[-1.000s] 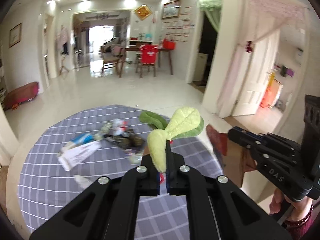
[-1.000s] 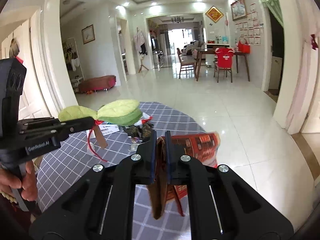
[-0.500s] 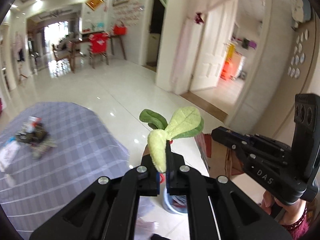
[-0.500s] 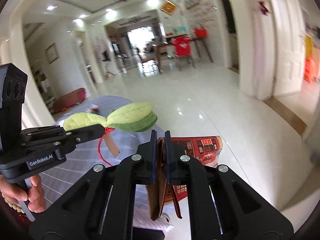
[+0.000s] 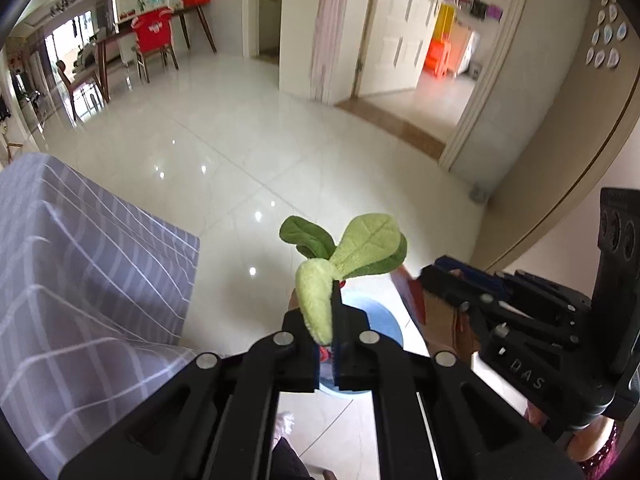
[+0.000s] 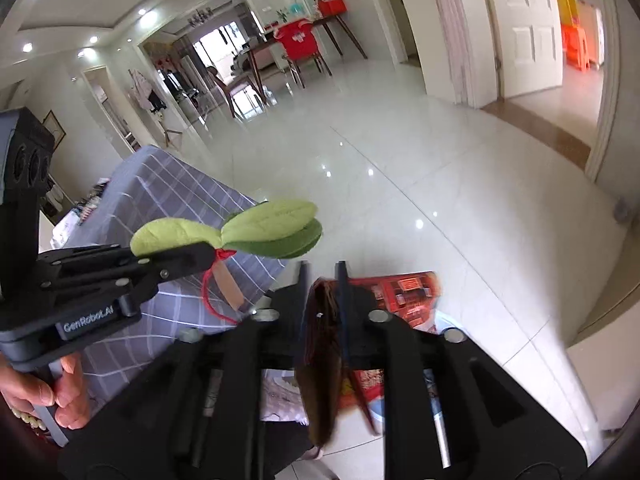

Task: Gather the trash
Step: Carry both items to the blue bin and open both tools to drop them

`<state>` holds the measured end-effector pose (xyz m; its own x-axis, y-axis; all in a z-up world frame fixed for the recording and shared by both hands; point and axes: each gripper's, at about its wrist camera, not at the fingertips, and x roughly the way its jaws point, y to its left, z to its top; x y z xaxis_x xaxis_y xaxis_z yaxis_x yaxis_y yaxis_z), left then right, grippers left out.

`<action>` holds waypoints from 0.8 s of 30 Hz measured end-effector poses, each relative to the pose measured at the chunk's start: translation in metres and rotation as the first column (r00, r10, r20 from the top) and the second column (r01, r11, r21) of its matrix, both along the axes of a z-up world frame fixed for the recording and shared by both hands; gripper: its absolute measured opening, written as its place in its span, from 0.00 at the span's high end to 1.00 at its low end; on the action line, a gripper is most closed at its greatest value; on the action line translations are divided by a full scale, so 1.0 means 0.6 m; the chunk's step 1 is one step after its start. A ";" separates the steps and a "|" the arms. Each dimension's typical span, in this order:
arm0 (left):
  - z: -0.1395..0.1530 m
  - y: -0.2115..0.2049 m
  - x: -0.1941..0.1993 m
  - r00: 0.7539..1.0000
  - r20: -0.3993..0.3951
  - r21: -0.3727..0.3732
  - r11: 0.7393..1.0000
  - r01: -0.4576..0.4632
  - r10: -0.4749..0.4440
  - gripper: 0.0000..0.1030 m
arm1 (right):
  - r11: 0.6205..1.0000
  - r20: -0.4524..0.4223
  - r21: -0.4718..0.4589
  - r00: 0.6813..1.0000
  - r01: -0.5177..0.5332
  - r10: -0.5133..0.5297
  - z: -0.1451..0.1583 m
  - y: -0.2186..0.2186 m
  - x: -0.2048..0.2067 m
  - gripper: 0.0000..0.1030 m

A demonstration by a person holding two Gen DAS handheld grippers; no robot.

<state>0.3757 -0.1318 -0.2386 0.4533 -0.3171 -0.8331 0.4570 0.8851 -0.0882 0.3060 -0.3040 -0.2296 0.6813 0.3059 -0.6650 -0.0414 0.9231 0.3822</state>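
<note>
Trash here is a fuzzy green plush leaf sprig [image 5: 348, 256] with a red cord, pinched tight in the left hand-held gripper [image 5: 327, 344] marked "GenRobot.AI", above a round pale-blue bin [image 5: 380, 320]. Beside it, the right hand-held gripper [image 6: 322, 276], marked "DAS", is opening its jaws around a glossy red-and-brown printed paper bag [image 6: 400, 300].

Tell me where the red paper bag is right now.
The red paper bag hangs between the opening jaws of the right gripper, low in the right wrist view, above the floor beside the checked tablecloth.
</note>
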 end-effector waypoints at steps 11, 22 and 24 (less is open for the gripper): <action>-0.076 -0.051 0.008 0.994 -0.090 0.037 0.998 0.058 -0.054 0.96 | 0.992 -0.033 0.004 0.992 0.124 -0.123 -0.047 -0.060 -0.029 0.37; -0.096 -0.108 -0.002 0.983 -0.119 0.028 0.989 0.142 -0.138 0.96 | 0.967 -0.053 0.020 0.966 0.253 -0.252 -0.043 -0.101 -0.062 0.35; -0.096 -0.114 -0.003 0.982 -0.122 0.019 0.989 0.149 -0.146 0.96 | 0.959 -0.041 0.019 0.958 0.284 -0.283 -0.040 -0.111 -0.077 0.35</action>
<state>0.3741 -0.2003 -0.2964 0.2990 -0.3492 -0.8880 0.5703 0.8115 -0.1271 0.2601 -0.3709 -0.2536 0.7169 0.1201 -0.6867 0.2359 0.8852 0.4011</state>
